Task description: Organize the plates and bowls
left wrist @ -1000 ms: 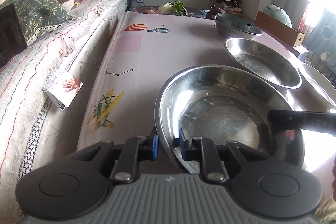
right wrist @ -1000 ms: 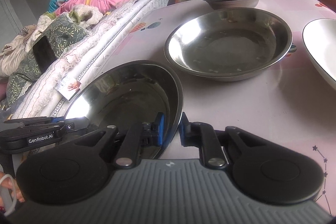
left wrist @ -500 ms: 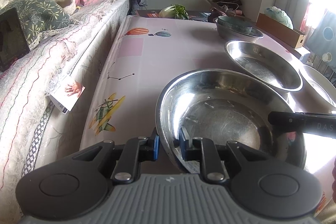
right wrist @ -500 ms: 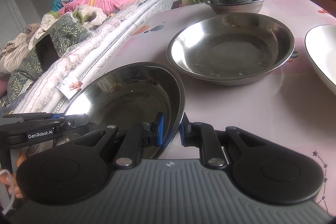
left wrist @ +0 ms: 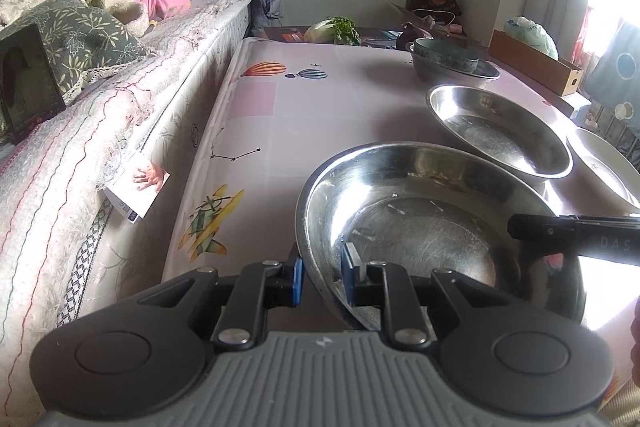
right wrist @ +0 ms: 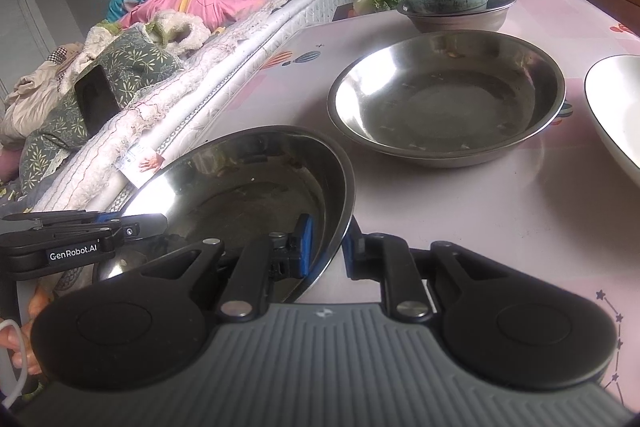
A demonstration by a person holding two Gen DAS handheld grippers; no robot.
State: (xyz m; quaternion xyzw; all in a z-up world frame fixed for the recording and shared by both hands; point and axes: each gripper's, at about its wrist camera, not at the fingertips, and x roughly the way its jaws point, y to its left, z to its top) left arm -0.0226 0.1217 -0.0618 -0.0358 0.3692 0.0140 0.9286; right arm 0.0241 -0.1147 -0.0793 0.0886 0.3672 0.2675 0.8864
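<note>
In the left wrist view, the left gripper [left wrist: 322,277] at the bottom middle is clamped on the near rim of the steel bowl [left wrist: 420,227]. In the right wrist view, the right gripper [right wrist: 326,251] pinches the same bowl's other rim. The second steel bowl [right wrist: 448,99] sits in the upper right of that view. I think both hands should lift together, keep the bowl flat, and lower it slowly inside that one.

The round, shallow steel bowl [left wrist: 420,227] nearest the cameras is polished metal, mirror-glossy though finely scratched inside. The second wide steel bowl [right wrist: 448,99] looks duller. The pink printed tablecloth [left wrist: 300,115] is smooth with a soft sheen. The quilted bed cover [left wrist: 80,155] is rough, fuzzy cloth.
</note>
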